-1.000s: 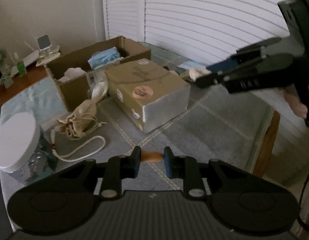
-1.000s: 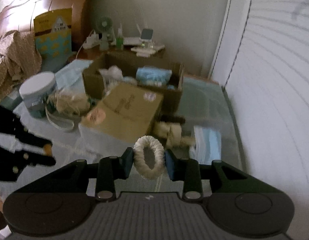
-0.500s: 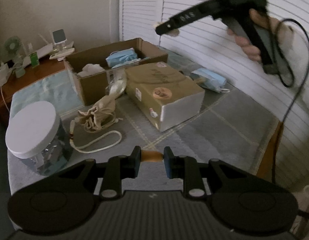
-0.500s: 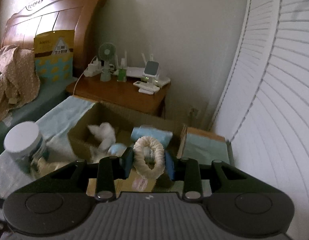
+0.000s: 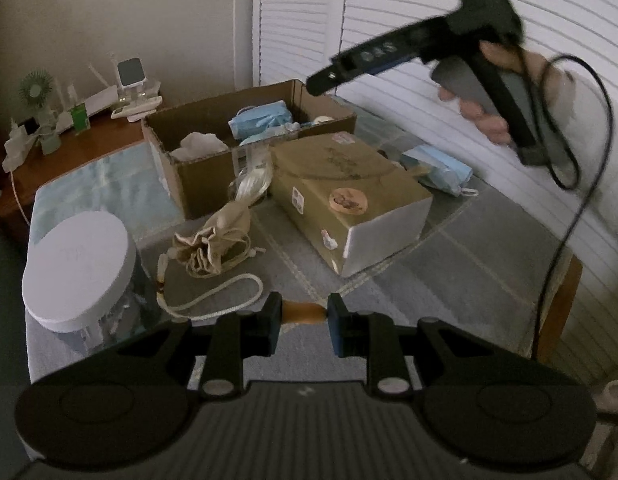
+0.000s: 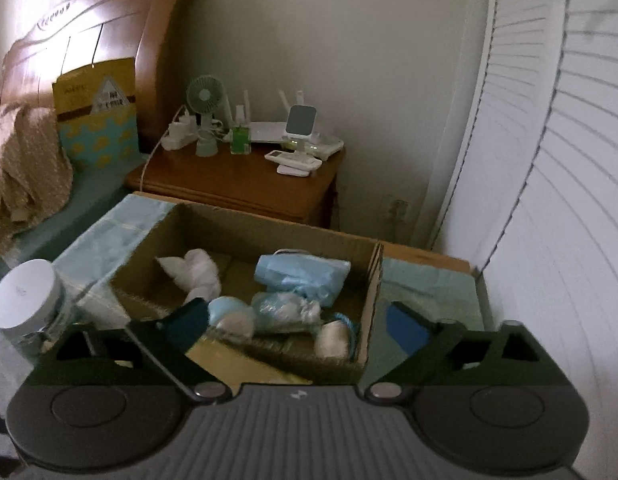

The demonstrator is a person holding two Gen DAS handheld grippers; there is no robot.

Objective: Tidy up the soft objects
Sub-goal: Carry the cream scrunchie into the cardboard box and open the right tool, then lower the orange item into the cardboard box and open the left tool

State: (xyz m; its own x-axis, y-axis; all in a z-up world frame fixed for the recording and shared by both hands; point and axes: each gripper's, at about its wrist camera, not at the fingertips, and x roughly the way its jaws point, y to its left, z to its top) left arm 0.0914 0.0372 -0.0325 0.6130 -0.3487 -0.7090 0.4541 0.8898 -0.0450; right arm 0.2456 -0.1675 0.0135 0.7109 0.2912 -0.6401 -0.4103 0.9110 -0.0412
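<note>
Cardboard box [image 6: 371, 300] already holds masks, white cloth and a white scrunchie [image 6: 333, 338]. Right tool [image 6: 297, 322] has just opened, empty above it; left tool [image 5: 303, 316] clamped on a tan item [image 5: 303, 313]. Drawstring pouch [image 5: 213, 236] and mask pack [image 5: 439, 168] remain on the table [image 5: 449, 272].

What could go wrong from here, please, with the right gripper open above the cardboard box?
1. The right gripper has just been opening with nothing between its fingers; withdrawing low could catch the cardboard box wall.
2. Its dangling cable might snag the closed box.
3. The left gripper, shut on a small brown object, could drop it.
</note>
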